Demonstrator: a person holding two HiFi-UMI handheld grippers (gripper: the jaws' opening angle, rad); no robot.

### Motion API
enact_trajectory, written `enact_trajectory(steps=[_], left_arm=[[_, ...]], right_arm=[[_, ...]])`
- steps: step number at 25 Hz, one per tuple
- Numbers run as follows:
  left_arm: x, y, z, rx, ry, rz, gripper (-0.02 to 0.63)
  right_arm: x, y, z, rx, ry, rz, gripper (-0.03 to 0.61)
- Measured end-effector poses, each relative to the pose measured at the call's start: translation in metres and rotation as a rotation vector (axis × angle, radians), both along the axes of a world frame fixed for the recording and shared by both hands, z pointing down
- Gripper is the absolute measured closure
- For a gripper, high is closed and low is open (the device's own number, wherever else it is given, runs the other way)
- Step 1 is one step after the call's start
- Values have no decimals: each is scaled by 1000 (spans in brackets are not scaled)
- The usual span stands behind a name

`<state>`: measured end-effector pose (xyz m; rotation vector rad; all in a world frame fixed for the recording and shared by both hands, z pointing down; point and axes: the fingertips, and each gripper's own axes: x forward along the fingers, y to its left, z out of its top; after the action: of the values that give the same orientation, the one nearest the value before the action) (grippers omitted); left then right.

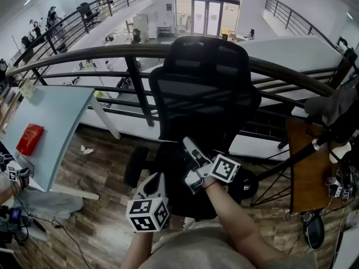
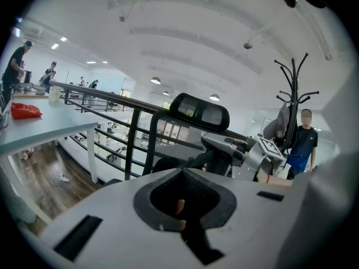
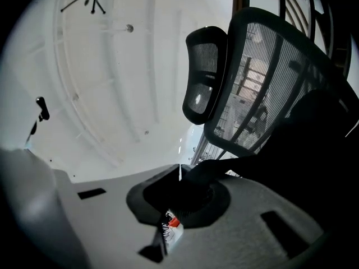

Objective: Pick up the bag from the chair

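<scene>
- Black mesh chair (image 1: pixel 205 88) dead centre, its back against the curved railing (image 1: pixel 112 52), with the drop to the lower floor beyond.
- The bag (image 1: pixel 171 175) is on the seat, a dark mass that is hard to separate from the black chair.
- Right tongs (image 1: pixel 189 149) reach in over the near edge of the seat, tilted slightly upward.
- In the right gripper view they are together, clamped on the bag's strap (image 3: pixel 224 164), which runs right into the bag's dark bulk.
- Left tongs (image 1: pixel 151 185) hang near and left of the right ones, aimed at the seat; whether they are apart or together, neither view shows.
- Far left, a pale tabletop (image 1: pixel 53 122) carries a red packet (image 1: pixel 30 139).
- In the left gripper view, a coat stand (image 2: pixel 294 94) rises on the right with a person (image 2: pixel 304 139) beside it.
</scene>
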<state>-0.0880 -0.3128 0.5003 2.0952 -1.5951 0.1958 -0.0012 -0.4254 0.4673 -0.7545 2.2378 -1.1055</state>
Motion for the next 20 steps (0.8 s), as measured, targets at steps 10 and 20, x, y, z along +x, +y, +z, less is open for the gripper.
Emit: enact_trajectory(steps=[10,20], left_arm=[[-1,0,-5,11,7,-2,611],[0,-1,-14,30,21,-13,611]], right_arm=[[-4,2,-15,-40,10,3,577],[-5,15,-28,-73,31,-25,577]])
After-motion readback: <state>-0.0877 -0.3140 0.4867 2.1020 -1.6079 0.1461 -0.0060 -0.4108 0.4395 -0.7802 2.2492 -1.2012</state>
